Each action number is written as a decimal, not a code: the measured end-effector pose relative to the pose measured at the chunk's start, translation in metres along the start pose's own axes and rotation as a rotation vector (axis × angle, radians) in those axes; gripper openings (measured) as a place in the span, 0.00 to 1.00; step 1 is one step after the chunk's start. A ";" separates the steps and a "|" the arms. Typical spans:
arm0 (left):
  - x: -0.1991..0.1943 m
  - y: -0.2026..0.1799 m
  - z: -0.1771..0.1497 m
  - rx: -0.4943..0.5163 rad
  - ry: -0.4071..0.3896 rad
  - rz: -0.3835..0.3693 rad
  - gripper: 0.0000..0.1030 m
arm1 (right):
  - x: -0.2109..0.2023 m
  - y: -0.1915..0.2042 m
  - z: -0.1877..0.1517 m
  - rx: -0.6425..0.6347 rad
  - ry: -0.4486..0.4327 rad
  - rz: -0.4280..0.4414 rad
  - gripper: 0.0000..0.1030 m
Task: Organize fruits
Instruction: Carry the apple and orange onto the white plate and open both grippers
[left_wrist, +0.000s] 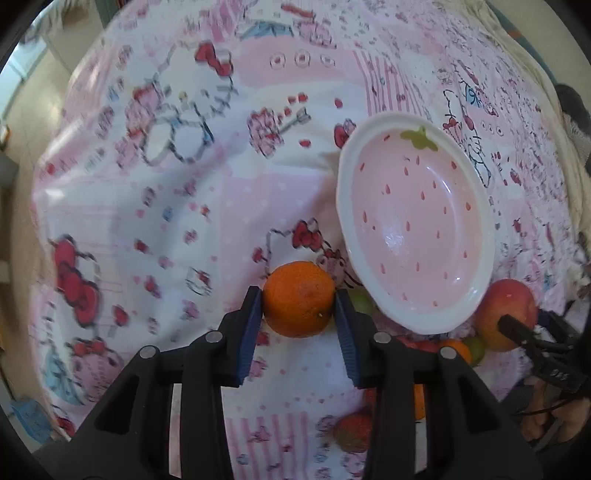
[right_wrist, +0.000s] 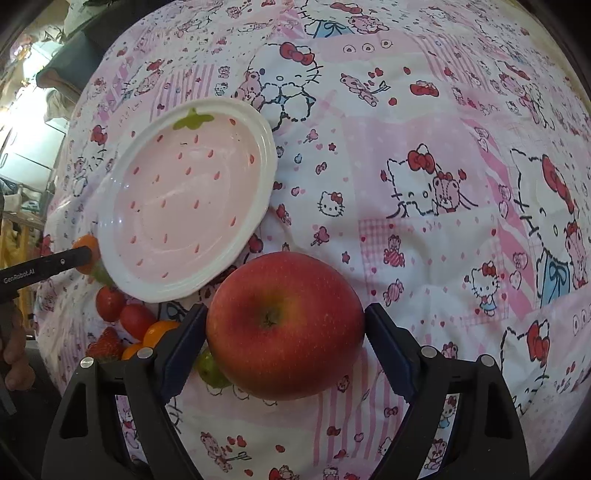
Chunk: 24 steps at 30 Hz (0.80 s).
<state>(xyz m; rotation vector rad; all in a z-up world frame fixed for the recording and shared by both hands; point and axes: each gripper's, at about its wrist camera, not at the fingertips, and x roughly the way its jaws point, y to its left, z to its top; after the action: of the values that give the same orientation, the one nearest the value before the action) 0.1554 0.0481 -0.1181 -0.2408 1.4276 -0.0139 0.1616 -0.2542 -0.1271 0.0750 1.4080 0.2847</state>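
My left gripper (left_wrist: 298, 306) is shut on an orange (left_wrist: 298, 299) and holds it just left of the pink strawberry-pattern plate (left_wrist: 354, 236). My right gripper (right_wrist: 286, 325) is shut on a red apple (right_wrist: 284, 325) and holds it below the right side of the plate (right_wrist: 258, 206). The plate is empty. The apple also shows in the left wrist view (left_wrist: 504, 314), and the orange in the right wrist view (right_wrist: 86, 254). Several small fruits lie near the plate's front edge: tomatoes (right_wrist: 110, 302), a strawberry (right_wrist: 105, 345), small oranges (right_wrist: 159, 330) and a green fruit (right_wrist: 210, 365).
A pink cartoon-print cloth (right_wrist: 424, 184) covers the whole surface and is wrinkled in places. The person's hand (right_wrist: 13, 354) shows at the left edge. Room clutter lies beyond the cloth's far left edge.
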 end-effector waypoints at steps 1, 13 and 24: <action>-0.002 0.000 0.000 0.007 -0.014 0.005 0.34 | -0.002 0.000 -0.002 0.000 -0.004 -0.001 0.85; -0.043 -0.021 0.007 0.049 -0.107 -0.114 0.34 | -0.052 0.013 0.007 -0.013 -0.184 0.068 0.85; -0.008 -0.060 0.036 0.156 -0.060 -0.113 0.34 | -0.027 0.031 0.083 -0.015 -0.156 0.093 0.85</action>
<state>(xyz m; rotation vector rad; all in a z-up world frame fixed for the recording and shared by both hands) 0.1979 -0.0034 -0.0958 -0.1907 1.3442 -0.2083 0.2343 -0.2208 -0.0808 0.1472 1.2488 0.3587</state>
